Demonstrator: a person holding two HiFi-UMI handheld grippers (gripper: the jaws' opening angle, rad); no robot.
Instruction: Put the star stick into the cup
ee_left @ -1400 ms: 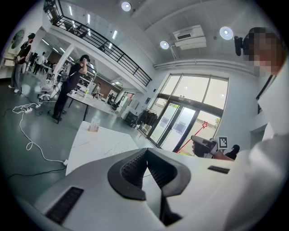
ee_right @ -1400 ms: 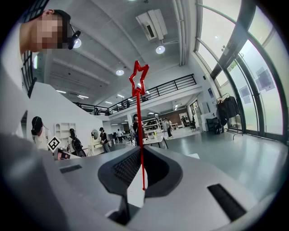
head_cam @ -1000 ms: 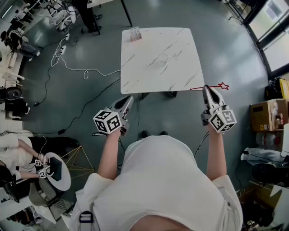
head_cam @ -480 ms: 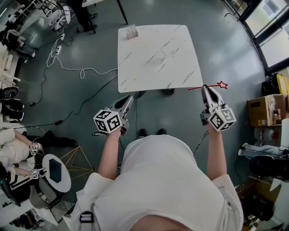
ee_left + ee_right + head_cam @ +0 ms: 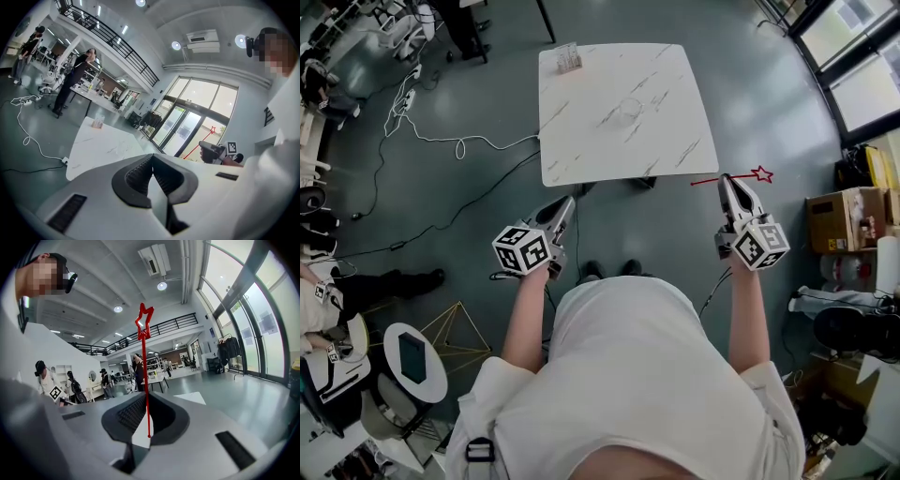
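R gripper (image 5: 729, 182) is clamping its fingers on red star stick (image 5: 708, 181) near desk (image 5: 581, 141) corner; L gripper (image 5: 567, 204) is holding fingers together, empty. Clear cup (image 5: 630, 111) is sitting mid-desk.

Smooth marble-patterned table (image 5: 581, 141), clear cup (image 5: 630, 110), matt grey floor (image 5: 469, 220).

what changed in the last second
The table and the floor have slid slightly up and left in the head view, so the person seems to have shifted back a little. Nothing was grasped or released: the right hand-held gripper still holds the star stick, the left hand-held gripper stays shut and empty, and the cup sits untouched.
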